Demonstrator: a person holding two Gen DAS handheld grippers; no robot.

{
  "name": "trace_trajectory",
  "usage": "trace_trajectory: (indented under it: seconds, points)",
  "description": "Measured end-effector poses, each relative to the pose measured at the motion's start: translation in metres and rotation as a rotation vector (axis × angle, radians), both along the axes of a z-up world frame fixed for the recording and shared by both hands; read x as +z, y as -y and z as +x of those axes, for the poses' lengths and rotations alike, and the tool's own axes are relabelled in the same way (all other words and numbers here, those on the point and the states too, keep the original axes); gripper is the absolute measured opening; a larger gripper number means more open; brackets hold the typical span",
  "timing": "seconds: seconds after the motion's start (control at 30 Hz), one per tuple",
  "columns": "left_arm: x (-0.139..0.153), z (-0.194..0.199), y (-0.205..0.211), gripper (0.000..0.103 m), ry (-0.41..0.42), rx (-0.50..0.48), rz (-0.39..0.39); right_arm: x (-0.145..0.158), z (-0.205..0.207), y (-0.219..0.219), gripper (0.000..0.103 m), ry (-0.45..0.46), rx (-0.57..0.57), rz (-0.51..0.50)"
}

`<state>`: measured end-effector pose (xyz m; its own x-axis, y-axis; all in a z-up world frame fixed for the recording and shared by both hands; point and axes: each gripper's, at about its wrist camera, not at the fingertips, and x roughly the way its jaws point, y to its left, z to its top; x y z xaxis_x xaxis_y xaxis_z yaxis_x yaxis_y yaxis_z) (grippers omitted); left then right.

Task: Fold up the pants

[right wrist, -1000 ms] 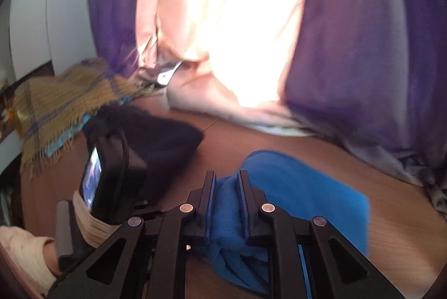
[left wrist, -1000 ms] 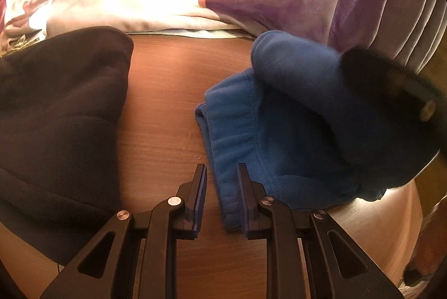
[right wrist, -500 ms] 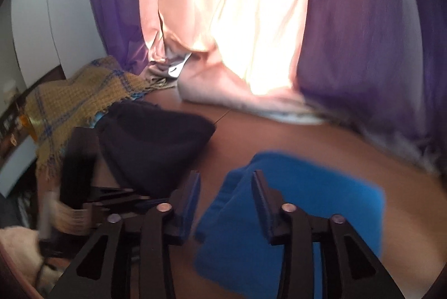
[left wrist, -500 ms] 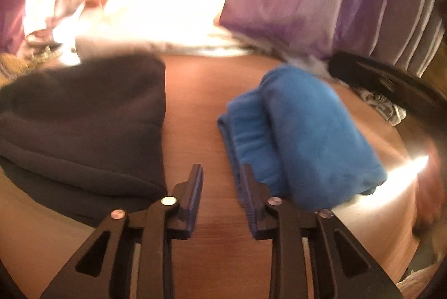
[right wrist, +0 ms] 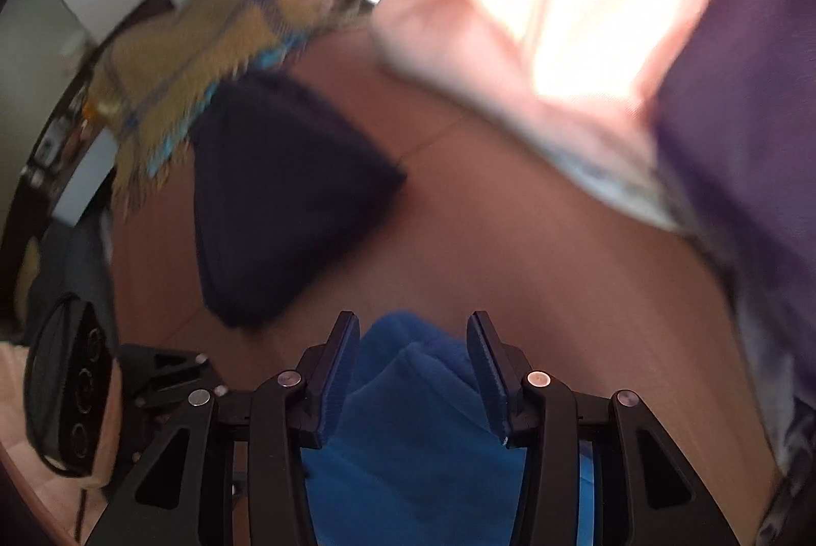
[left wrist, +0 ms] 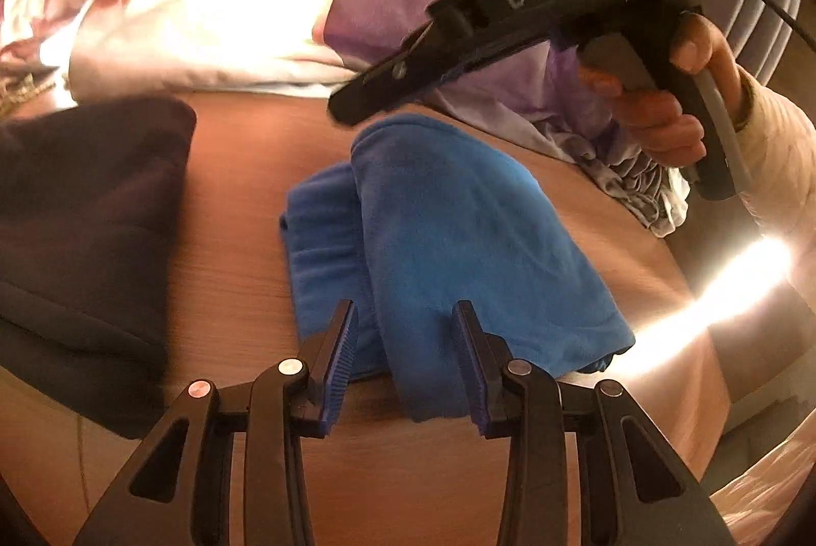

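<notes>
Folded soft blue fleece pants [left wrist: 459, 240] lie on the brown wooden worktop [left wrist: 234, 250], beside a dark folded garment [left wrist: 86, 219]. Left gripper [left wrist: 405, 362] and right gripper [right wrist: 413, 372] are both opening, fingers clear of cloth. Risk: springy fleece could unroll, or a finger could snag it.

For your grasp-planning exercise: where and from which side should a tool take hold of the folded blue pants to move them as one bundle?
Probably the rounded folded edge of the blue pants nearest the left tool, coming from the near side. There the layers stack thickest, so one pinch likely catches them all.
</notes>
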<state>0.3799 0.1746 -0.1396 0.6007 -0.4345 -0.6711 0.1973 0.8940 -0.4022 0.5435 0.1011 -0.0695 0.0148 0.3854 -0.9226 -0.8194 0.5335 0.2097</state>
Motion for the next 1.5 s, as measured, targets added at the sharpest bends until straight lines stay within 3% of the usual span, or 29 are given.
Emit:
trace_trajectory:
  seconds: [0.13, 0.4, 0.5, 0.57, 0.6, 0.63, 0.9, 1.0, 1.07, 1.13, 1.27, 1.37, 1.5]
  points:
    - [-0.006, 0.004, 0.000, 0.037, -0.010, -0.005, 0.002, -0.027, 0.002, -0.008, 0.045, -0.101, 0.039, -0.073]
    - [-0.014, 0.011, 0.002, 0.038, -0.031, -0.022, 0.002, -0.033, -0.002, 0.000, 0.044, -0.141, 0.034, -0.136]
    - [-0.014, 0.011, 0.006, 0.038, -0.023, -0.029, 0.014, -0.031, -0.004, 0.007, 0.034, -0.159, 0.013, -0.125]
    - [-0.013, 0.010, 0.007, 0.034, -0.010, -0.038, 0.019, -0.027, -0.006, 0.011, 0.027, -0.149, 0.002, -0.102]
    - [-0.011, 0.011, 0.008, 0.023, -0.006, -0.053, 0.009, -0.025, -0.008, 0.014, 0.025, -0.139, -0.008, -0.085]
    - [-0.010, 0.010, 0.009, 0.020, -0.004, -0.062, -0.001, -0.023, -0.009, 0.018, 0.024, -0.132, -0.017, -0.072]
    - [0.034, 0.001, 0.015, 0.018, 0.147, -0.045, 0.001, 0.025, -0.019, 0.065, 0.019, -0.021, -0.157, 0.121]
    - [0.041, 0.006, 0.013, 0.018, 0.160, -0.008, 0.022, 0.045, -0.019, 0.078, 0.017, 0.053, -0.221, 0.206]
    - [0.039, 0.009, 0.009, 0.018, 0.146, 0.013, 0.020, 0.055, -0.016, 0.080, 0.006, 0.094, -0.242, 0.267]
    - [0.029, 0.014, 0.004, 0.017, 0.116, 0.048, 0.052, 0.060, -0.011, 0.072, 0.006, 0.125, -0.251, 0.321]
    - [0.006, 0.016, -0.014, 0.014, 0.042, 0.101, 0.057, 0.047, 0.002, 0.046, 0.006, 0.123, -0.237, 0.283]
    - [-0.004, 0.011, -0.024, 0.015, 0.029, 0.127, 0.074, 0.031, 0.003, 0.033, 0.006, 0.173, -0.213, 0.112]
    - [-0.005, 0.007, -0.021, 0.015, 0.040, 0.125, 0.099, 0.021, -0.008, 0.037, 0.006, 0.156, -0.150, 0.046]
